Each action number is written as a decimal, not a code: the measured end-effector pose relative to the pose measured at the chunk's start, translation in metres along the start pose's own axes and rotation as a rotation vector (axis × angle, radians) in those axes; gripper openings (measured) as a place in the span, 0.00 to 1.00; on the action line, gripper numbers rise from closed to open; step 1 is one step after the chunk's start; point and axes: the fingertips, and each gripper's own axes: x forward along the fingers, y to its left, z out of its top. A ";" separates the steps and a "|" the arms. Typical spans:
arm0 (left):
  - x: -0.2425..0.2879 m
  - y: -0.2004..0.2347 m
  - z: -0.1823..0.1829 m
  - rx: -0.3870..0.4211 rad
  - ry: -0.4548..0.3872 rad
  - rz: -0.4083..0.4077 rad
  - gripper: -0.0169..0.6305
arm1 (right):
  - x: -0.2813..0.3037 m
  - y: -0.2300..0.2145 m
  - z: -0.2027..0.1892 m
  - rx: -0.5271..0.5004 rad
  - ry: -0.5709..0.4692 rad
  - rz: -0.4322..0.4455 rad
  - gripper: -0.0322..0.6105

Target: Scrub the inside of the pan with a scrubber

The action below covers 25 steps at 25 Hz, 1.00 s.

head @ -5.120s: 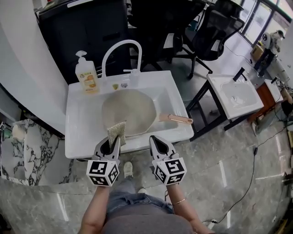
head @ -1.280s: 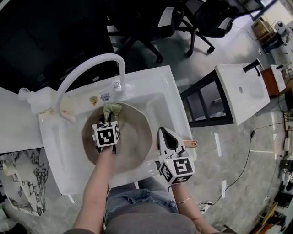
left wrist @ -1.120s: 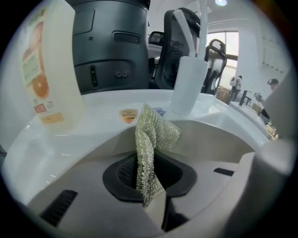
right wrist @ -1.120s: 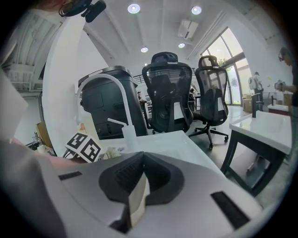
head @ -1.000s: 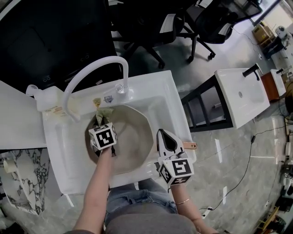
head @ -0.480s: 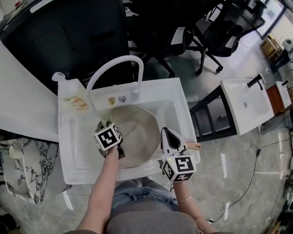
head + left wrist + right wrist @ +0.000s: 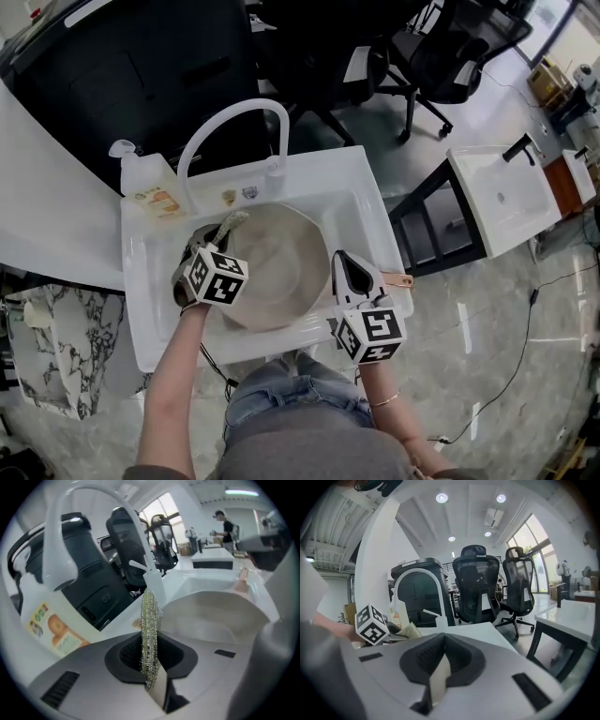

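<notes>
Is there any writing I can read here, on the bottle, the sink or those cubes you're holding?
Nothing here is legible.
Soap bottle label: orange picture and print, too blurred to read.
Two stickers on the sink: too small to read.
Marker cubes: black-and-white square patterns, no letters.

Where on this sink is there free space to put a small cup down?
The sink deck right of the faucet, on to the back right corner, is bare. The pan fills the basin; the soap bottle crowds the back left.
</notes>
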 end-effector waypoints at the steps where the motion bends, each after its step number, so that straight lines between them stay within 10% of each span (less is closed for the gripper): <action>1: 0.004 0.000 0.000 0.083 0.009 0.005 0.13 | -0.003 -0.001 -0.001 0.003 -0.001 -0.008 0.07; 8: 0.027 -0.026 -0.002 0.764 0.053 0.041 0.13 | -0.024 -0.014 -0.009 0.027 0.004 -0.069 0.07; 12: 0.036 -0.049 -0.022 0.989 0.137 -0.022 0.13 | -0.030 -0.018 -0.012 0.037 0.008 -0.094 0.07; 17: 0.027 -0.074 -0.055 0.980 0.303 -0.201 0.12 | -0.035 -0.018 -0.010 0.036 0.001 -0.100 0.07; 25: -0.018 -0.111 -0.086 0.747 0.500 -0.594 0.12 | -0.033 -0.010 -0.007 0.035 -0.002 -0.081 0.07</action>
